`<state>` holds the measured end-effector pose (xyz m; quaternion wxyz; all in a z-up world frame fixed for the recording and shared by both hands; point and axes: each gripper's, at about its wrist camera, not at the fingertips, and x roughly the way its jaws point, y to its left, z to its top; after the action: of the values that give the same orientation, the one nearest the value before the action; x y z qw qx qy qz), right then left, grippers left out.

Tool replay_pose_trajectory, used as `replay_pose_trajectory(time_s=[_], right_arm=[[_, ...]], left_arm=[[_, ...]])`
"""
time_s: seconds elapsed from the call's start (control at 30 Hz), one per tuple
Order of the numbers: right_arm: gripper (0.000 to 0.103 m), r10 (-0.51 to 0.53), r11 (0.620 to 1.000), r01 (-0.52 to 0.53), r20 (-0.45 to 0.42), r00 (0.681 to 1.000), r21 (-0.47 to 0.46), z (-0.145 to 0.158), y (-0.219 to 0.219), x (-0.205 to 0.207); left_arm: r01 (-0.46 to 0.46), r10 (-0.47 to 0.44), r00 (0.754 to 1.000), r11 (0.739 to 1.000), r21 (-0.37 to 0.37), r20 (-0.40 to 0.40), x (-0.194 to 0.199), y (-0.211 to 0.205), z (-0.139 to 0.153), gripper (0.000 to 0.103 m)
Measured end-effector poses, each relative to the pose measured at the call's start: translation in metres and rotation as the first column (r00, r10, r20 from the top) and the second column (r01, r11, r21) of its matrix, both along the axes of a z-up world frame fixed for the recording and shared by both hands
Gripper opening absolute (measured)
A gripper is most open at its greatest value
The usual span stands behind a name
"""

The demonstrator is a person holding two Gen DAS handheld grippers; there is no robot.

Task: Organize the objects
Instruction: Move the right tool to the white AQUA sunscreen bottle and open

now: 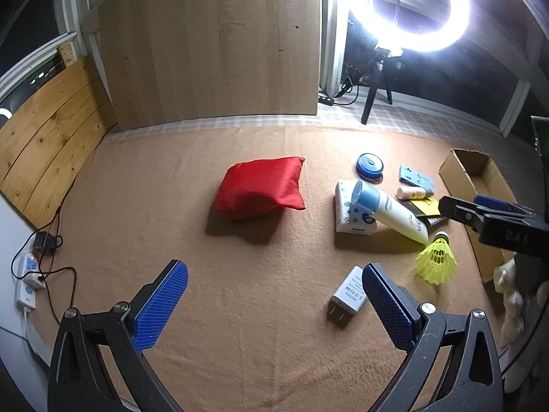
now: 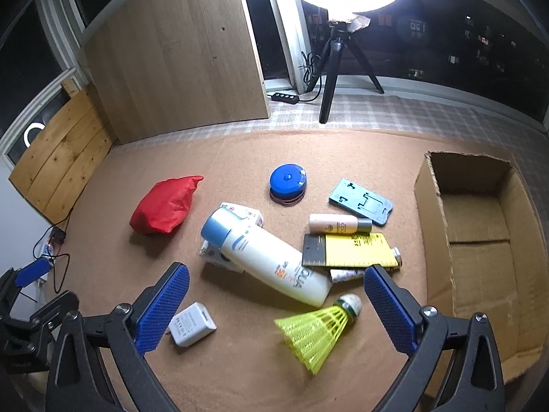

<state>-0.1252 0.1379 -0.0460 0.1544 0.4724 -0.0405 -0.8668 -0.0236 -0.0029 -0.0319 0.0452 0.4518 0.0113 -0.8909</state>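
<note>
Loose items lie on a brown mat: a red pouch (image 1: pixel 259 187) (image 2: pixel 164 207), a white bottle with a blue cap (image 1: pixel 391 211) (image 2: pixel 264 257) resting on a tissue pack (image 1: pixel 350 216), a yellow shuttlecock (image 1: pixel 437 259) (image 2: pixel 319 329), a white charger (image 1: pixel 348 295) (image 2: pixel 192 324), a blue round case (image 2: pixel 287 182), a teal stand (image 2: pixel 360 206), a small beige tube (image 2: pixel 338 224) and a yellow card (image 2: pixel 357 250). My left gripper (image 1: pixel 274 295) is open over bare mat. My right gripper (image 2: pixel 276 297) is open above the bottle's base and the shuttlecock. Both hold nothing.
An open cardboard box (image 2: pixel 480 240) (image 1: pixel 470 175) sits at the right, empty inside. A ring light on a tripod (image 2: pixel 333 79) stands at the back beside a wooden panel (image 2: pixel 178 58). Power strips and cables (image 1: pixel 31 271) lie off the mat's left edge.
</note>
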Motion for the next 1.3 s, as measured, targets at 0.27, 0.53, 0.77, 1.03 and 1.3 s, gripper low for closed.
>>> replay_pose_trajectory(time_s=[0.27, 0.53, 0.77, 1.03, 1.3], right_arm=[[0.077, 0.033, 0.994, -0.022, 0.099, 0.995, -0.104, -0.024, 0.005, -0.041], [0.07, 0.073, 0.977, -0.023, 0.231, 0.97, -0.212, -0.057, -0.005, -0.086], [0.07, 0.095, 0.967, -0.018, 0.292, 0.952, -0.254, -0.074, -0.016, -0.101], [0.069, 0.182, 0.956, -0.096, 0.306, 0.934, -0.277, -0.072, -0.031, -0.084], [0.065, 0.235, 0.956, -0.153, 0.34, 0.91, -0.251, -0.08, -0.035, -0.054]], left_arm=[[-0.064, 0.064, 0.998, 0.998, -0.004, 0.01, 0.008, -0.01, -0.005, 0.103], [-0.127, 0.128, 0.992, 0.992, -0.02, 0.022, 0.023, -0.024, -0.01, 0.103], [-0.178, 0.179, 0.983, 0.984, -0.033, 0.034, 0.038, -0.044, -0.013, 0.103], [-0.173, 0.174, 0.984, 0.985, -0.025, 0.047, 0.041, -0.049, -0.018, 0.103], [-0.133, 0.133, 0.99, 0.991, -0.01, 0.056, 0.031, -0.04, -0.022, 0.103]])
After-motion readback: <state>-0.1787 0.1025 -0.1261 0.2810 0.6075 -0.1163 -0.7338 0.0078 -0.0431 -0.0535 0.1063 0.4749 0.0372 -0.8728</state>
